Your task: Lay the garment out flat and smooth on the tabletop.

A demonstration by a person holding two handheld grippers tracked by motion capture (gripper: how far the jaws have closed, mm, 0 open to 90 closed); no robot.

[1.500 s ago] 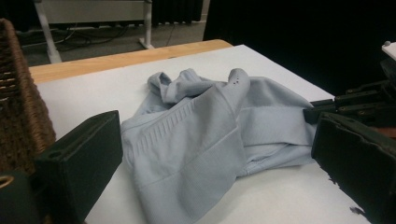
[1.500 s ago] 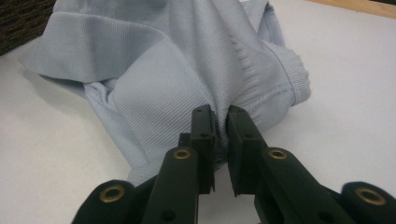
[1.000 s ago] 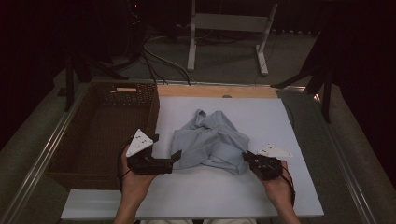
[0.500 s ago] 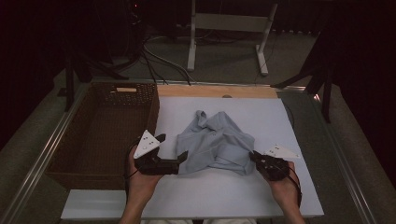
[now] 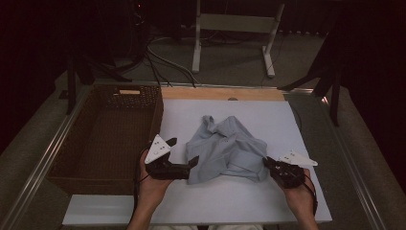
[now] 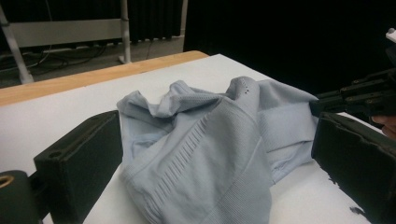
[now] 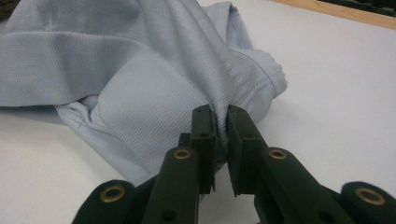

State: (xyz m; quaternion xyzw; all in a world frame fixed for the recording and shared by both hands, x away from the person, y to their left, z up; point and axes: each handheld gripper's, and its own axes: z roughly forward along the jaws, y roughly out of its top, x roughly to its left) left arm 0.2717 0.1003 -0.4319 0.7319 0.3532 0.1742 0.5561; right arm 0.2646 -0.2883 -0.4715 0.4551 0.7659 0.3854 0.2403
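A crumpled light blue garment (image 5: 225, 148) lies in the middle of the white table (image 5: 239, 201). My left gripper (image 5: 183, 151) is at the garment's near left edge. Its jaws stand wide open, and in the left gripper view (image 6: 212, 130) the garment (image 6: 210, 140) bulges between them without touching the pads. My right gripper (image 5: 266, 163) is at the garment's near right corner. In the right gripper view (image 7: 221, 116) it is shut on a ribbed fold of the garment (image 7: 140, 60). The right gripper (image 6: 327, 100) also reaches in at the right of the left gripper view.
A dark wicker basket (image 5: 158, 110) stands against the table's left side, close to my left hand. A wooden strip (image 5: 220, 93) runs along the far edge. Beyond it are a dark floor with cables and a white stand (image 5: 234, 24).
Both hands have shifted a little to the right. The garment's right corner has gone along with the right gripper, and the left jaws now straddle its left edge.
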